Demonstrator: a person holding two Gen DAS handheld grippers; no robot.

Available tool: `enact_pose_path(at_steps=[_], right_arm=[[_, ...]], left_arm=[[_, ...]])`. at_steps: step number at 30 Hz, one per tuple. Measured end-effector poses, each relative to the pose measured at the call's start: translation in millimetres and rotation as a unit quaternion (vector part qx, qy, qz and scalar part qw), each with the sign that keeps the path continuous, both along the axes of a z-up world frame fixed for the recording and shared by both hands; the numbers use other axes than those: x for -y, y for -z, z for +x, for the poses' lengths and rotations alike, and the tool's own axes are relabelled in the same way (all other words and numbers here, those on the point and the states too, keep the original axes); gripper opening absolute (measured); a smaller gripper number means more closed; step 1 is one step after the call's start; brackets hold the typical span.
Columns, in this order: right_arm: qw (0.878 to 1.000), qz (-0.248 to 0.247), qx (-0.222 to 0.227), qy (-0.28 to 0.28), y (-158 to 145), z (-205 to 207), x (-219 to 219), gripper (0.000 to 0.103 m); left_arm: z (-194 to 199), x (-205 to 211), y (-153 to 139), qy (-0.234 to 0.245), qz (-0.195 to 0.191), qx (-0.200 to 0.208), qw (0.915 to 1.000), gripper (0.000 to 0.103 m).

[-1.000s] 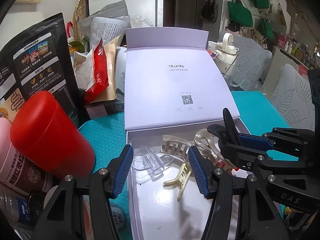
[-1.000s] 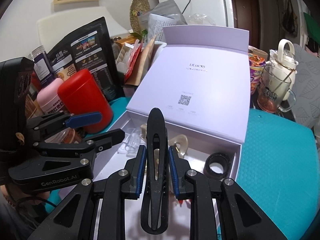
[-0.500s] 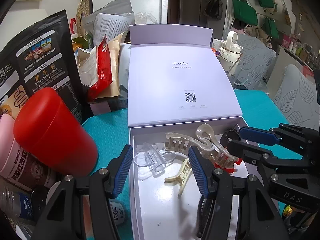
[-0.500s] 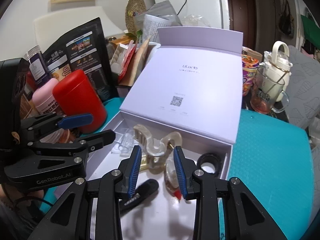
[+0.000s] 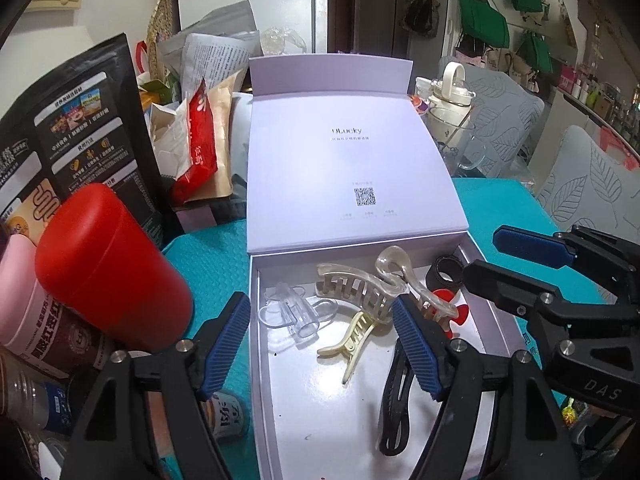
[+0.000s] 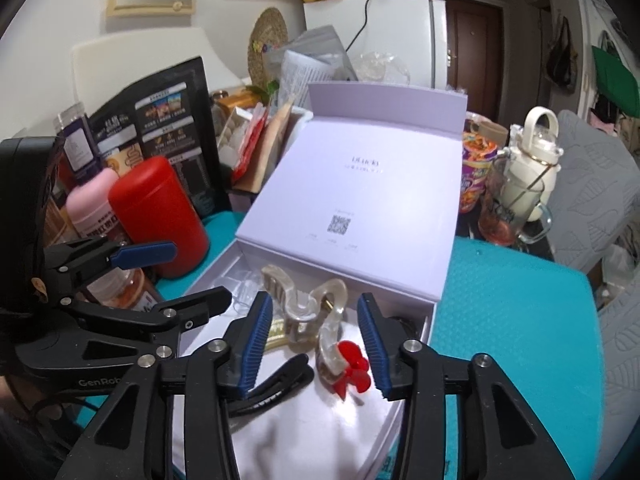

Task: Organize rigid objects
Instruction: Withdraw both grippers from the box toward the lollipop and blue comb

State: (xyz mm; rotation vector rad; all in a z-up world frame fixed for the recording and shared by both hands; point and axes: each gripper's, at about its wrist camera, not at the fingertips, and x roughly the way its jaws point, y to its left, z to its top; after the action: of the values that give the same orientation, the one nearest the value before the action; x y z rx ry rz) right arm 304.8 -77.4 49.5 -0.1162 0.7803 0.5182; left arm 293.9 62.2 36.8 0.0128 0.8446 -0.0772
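A: Where are the hair clips?

B: They all lie inside the open white box (image 5: 256, 360) on the teal worktop (image 6: 512, 320). The black clip (image 5: 394, 412) lies flat on the box floor, near the front. The big translucent claw clip (image 5: 360, 288) is in the middle, the clear clip (image 5: 292, 312) is toward the left wall, and the small cream clip (image 5: 352, 340) lies between them and the black one. A red clip (image 6: 352, 368) touches the end of the big translucent one. A black ring (image 5: 446, 276) sits in the far right corner.

A: And the right gripper (image 6: 316, 344)?

B: Its fingers are apart and have just been opening. They hold nothing. The black clip lies free below them, partly behind the left finger, and the red clip shows in the gap between them.

A: The left gripper (image 5: 324, 344)?

B: Its fingers are also apart, wider, and have just been opening. One finger is outside the left wall of the box, the other over the inside. They clamp nothing.

A: What stands beside the box?

B: A red canister (image 5: 108, 264) on the left, near a pink one (image 6: 92, 204).
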Motion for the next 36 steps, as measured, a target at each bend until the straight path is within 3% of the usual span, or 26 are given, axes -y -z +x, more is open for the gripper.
enact_pose_path(at_steps=[7, 18, 20, 24, 36], right_arm=[[1.000, -0.003, 0.024, 0.013, -20.6, -17.2, 5.5, 0.063], [0.998, -0.012, 0.057, 0.024, -52.3, -53.8, 18.1, 0.076], [0.998, -0.015, 0.063, 0.024, -57.2, -64.0, 20.1, 0.076], [0.997, -0.012, 0.067, 0.026, -64.0, -79.8, 24.3, 0.077], [0.995, -0.005, 0.090, 0.047, -80.6, -134.4, 47.0, 0.080]], left_arm=[[-14.6, 5.9, -14.9, 0.003, -0.011, 0.013, 0.9999, 0.074], [-48.7, 20.5, -43.7, 0.023, -0.005, 0.039, 0.9990, 0.074], [-58.0, 21.9, -50.4, 0.023, -0.002, 0.045, 0.9987, 0.074], [-74.0, 23.2, -60.1, 0.019, 0.007, 0.056, 0.9982, 0.088], [-121.8, 27.2, -72.6, 0.026, -0.003, 0.065, 0.9975, 0.088]])
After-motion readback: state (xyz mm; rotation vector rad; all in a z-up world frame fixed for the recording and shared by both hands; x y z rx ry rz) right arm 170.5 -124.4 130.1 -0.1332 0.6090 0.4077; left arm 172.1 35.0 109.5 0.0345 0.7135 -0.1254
